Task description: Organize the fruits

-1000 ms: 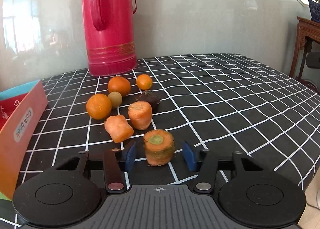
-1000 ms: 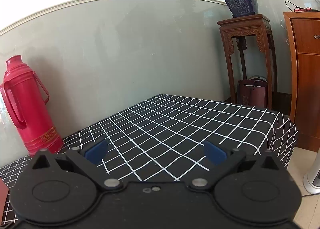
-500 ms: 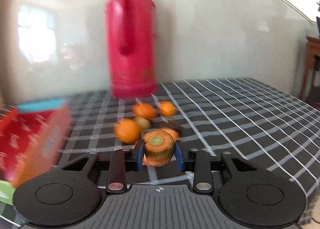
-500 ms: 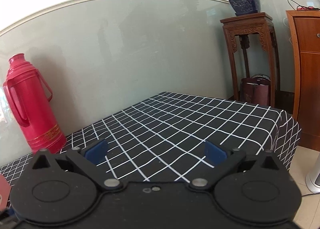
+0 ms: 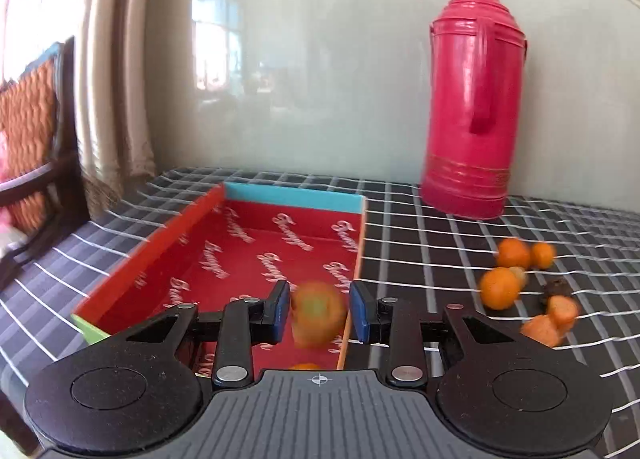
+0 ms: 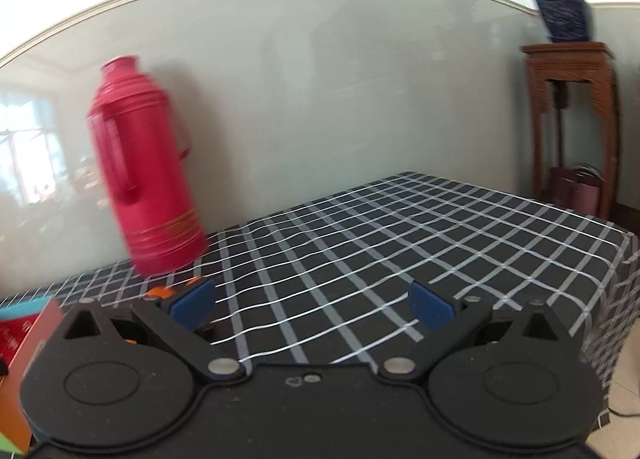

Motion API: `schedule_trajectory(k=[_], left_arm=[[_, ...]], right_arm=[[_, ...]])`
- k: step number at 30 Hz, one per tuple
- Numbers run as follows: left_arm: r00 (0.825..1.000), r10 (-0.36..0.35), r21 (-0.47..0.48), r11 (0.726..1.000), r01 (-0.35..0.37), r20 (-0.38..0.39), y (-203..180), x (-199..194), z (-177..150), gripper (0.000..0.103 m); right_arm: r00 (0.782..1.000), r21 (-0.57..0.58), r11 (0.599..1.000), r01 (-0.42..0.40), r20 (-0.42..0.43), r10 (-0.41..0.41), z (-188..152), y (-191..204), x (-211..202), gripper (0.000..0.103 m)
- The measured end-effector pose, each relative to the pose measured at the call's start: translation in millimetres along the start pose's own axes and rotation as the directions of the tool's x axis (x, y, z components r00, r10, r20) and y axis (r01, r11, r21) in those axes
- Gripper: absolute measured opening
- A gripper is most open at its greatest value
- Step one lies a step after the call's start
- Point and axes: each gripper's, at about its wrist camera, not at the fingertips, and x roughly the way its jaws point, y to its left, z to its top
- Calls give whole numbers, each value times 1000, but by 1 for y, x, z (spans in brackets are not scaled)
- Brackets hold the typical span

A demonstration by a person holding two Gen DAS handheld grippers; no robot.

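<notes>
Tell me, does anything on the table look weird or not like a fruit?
Yes. Near the oranges lie two cut carrot chunks and a small dark shrivelled lump, which don't look like fresh fruit.

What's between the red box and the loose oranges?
Only bare checked tablecloth between the red box and the oranges, per the left wrist view.

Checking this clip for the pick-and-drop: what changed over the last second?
The left gripper shut on the carrot stub, lifted it and swung left over the red box; now its jaws have parted and the blurred stub seems to be dropping in. The right gripper drifted a little, open throughout. The other fruit and the flask stayed put.
</notes>
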Motion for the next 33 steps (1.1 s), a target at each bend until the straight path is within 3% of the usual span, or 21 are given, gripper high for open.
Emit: schedule_trajectory(k=[9,13,14,16,17,22,27,33], left_arm=[[995,72,-106,991,-79,-67,45,19,-2,33],[994,67,-158,984,-80,-86,64,20,-2,35],[994,58,-178,981,-74,-89,69,19,-2,41],[994,72,-215,973,-88,-81,80,16,-2,87],[994,97,-214,971,-107,-60,83,11,-1,90],[988,152,-180,973,-148,8,93,-8,-1,103],[984,178,-196,965,-171,15,108,-13,-1,103],[977,214,-228,951,-209,-1,131,-13,-4,103]], right_arm=[[992,-122,987,-103,-92,92,-17,53,15,97],[985,-161,978,-132,-127,112,-25,69,21,97],[985,-169,976,-136,-132,114,-26,72,22,97],[984,-181,973,-141,-137,117,-29,77,23,96],[982,-183,972,-146,-144,121,-31,79,25,93],[969,-172,970,-173,-205,137,-39,88,38,72],[961,-169,971,-171,-246,126,-46,102,53,70],[952,-159,975,-155,-287,104,-52,112,72,53]])
